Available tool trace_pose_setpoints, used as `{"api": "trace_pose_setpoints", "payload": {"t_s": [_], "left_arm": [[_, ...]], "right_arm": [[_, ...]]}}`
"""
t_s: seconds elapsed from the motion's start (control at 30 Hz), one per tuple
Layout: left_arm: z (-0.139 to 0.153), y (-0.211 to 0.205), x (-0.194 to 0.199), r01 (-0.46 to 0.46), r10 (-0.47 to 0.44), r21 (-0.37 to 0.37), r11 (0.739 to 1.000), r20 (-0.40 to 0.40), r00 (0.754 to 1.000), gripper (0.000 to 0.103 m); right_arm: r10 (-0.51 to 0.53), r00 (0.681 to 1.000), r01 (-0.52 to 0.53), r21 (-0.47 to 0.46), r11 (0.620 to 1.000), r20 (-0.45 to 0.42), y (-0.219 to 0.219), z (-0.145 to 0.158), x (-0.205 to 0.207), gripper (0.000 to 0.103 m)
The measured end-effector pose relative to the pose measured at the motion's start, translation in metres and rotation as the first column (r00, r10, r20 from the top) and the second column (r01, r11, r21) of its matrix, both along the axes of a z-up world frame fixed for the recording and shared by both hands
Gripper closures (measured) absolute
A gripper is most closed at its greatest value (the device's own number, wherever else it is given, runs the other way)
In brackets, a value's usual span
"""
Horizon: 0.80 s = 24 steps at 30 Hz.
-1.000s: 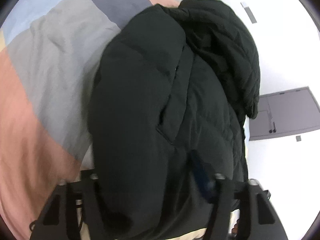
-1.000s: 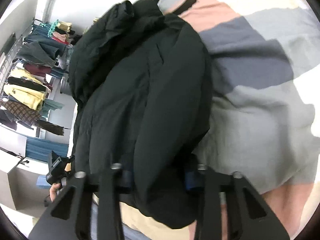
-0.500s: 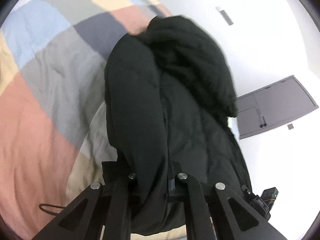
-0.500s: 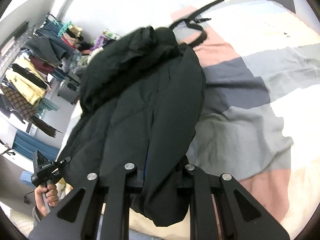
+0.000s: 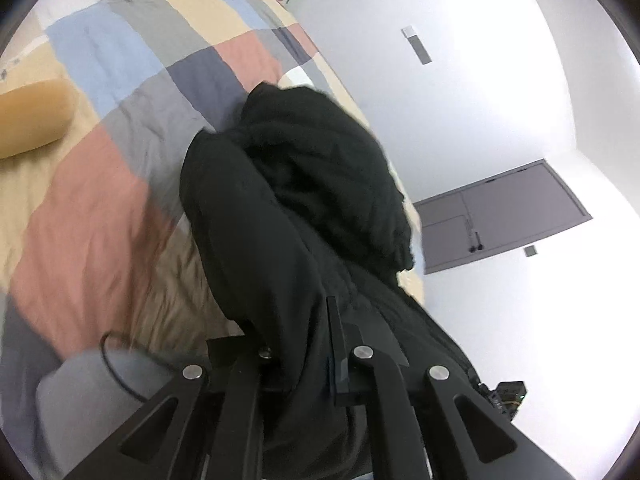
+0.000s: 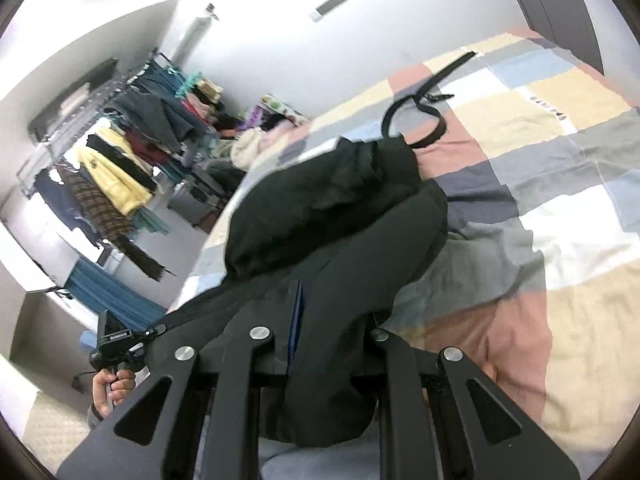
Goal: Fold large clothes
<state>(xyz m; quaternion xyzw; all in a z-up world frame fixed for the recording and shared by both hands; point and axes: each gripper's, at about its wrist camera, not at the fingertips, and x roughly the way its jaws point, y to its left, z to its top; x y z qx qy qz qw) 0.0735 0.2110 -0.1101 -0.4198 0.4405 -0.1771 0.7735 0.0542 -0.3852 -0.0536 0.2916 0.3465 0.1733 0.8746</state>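
Observation:
A big black padded jacket (image 5: 280, 208) lies lengthwise over the patchwork bed cover (image 5: 120, 80), its hood end bunched at the far end. My left gripper (image 5: 298, 344) is shut on the jacket's near hem, with cloth bulging between its fingers. In the right wrist view the same jacket (image 6: 340, 216) runs away from me. My right gripper (image 6: 332, 340) is shut on the hem too, with a thick fold pinched between the fingers. Both grippers hold the near end lifted above the bed.
A tan bolster pillow (image 5: 32, 120) lies at the left of the bed. A black belt (image 6: 424, 108) lies on the cover beyond the jacket. A clothes rack (image 6: 112, 152) with hanging garments stands at the left. A grey door (image 5: 500, 212) is on the white wall.
Both grippers closed onto the jacket's near hem and lifted it, tilting up and back. The jacket now bunches toward its far end and more of the room shows.

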Motion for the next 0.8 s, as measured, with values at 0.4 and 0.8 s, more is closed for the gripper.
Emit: {"api": "trace_pose_setpoints", "payload": {"t_s": [0.4,0.8], "left_arm": [[0.084,0.02,-0.067,-0.001,-0.009,0.123,0.992,0.083,0.997,0.1],[0.144,-0.01,0.019,-0.109,0.058,0.358,0.927,0.151,0.987,0.1]], "right_arm": [[0.057,0.993,-0.055,-0.016,0.998,0.107,0.005,0.057,-0.084,0.086],[0.013,0.994,-0.017,0.031,0.999,0.104,-0.017,0.088,0.04,0.085]]}}
